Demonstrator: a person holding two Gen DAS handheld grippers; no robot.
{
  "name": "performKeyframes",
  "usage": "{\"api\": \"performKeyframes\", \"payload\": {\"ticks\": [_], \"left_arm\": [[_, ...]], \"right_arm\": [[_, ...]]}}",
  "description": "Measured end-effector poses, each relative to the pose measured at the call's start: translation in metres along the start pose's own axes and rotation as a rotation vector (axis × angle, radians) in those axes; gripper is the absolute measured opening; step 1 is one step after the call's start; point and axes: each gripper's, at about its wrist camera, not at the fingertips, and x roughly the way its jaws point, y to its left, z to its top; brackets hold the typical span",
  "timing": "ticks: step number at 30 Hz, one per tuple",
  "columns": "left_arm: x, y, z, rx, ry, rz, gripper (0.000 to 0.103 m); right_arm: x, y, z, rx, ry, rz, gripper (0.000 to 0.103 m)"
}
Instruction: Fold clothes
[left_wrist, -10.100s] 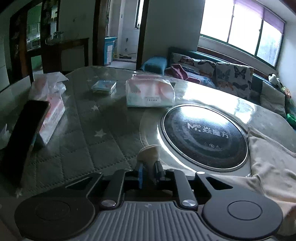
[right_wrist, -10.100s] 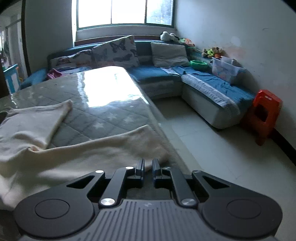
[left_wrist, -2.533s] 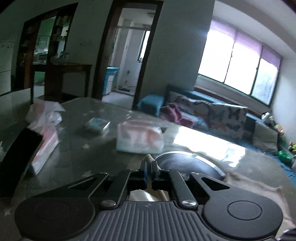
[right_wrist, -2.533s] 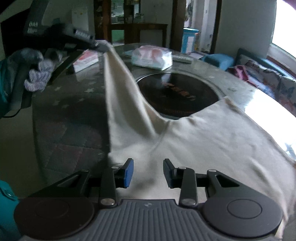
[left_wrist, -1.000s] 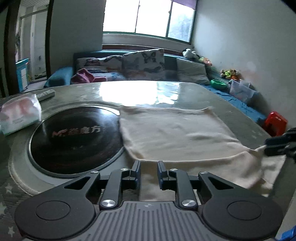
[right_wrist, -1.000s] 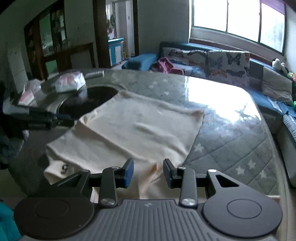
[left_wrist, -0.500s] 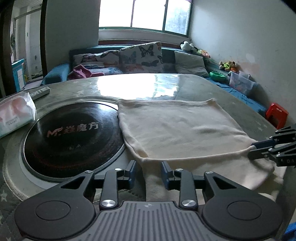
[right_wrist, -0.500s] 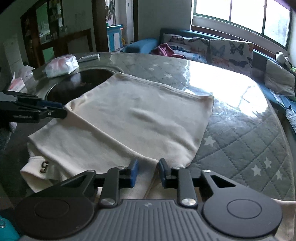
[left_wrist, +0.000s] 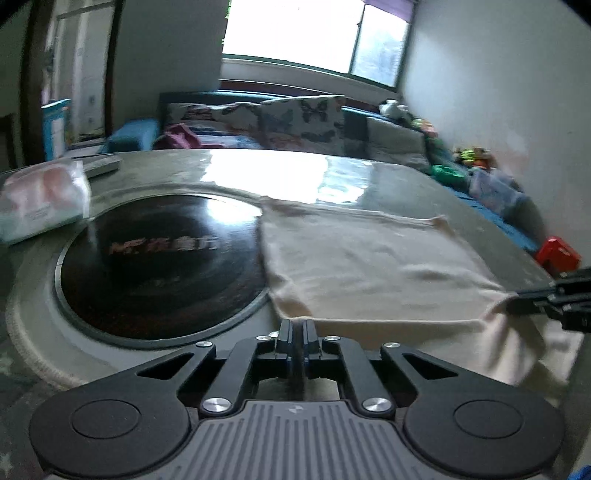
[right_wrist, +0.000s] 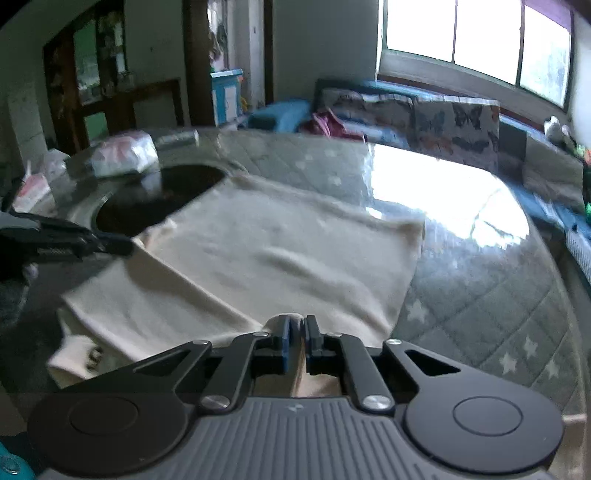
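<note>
A cream garment (left_wrist: 369, 266) lies spread and partly folded on the round table; it also shows in the right wrist view (right_wrist: 280, 254). My left gripper (left_wrist: 296, 326) is shut on the garment's near left fold edge. My right gripper (right_wrist: 296, 325) is shut on the garment's near right fold edge, with cloth bunched between the pads. Each gripper shows in the other's view: the right one (left_wrist: 554, 295) at the far right, the left one (right_wrist: 85, 245) at the far left.
A black round hotplate (left_wrist: 159, 266) is set in the table (right_wrist: 480, 266), left of the garment. A tissue pack (left_wrist: 40, 203) and a remote (left_wrist: 101, 170) lie beyond it. A blue sofa (left_wrist: 314, 125) stands behind. A red stool (left_wrist: 557, 254) stands on the floor at the right.
Both grippers have closed from open onto the garment's near fold edge. Both views are now blurred with motion.
</note>
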Motion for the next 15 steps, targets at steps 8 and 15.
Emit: {"api": "performKeyframes", "payload": {"ticks": [8, 15], "left_arm": [[-0.021, -0.013, 0.017, 0.027, -0.048, -0.127, 0.006], [0.005, -0.044, 0.013, 0.205, -0.016, -0.136, 0.010]], "right_arm": [[-0.013, 0.007, -0.005, -0.038, -0.016, -0.013, 0.013], [-0.011, 0.026, -0.013, -0.092, 0.001, 0.025, 0.013]]}}
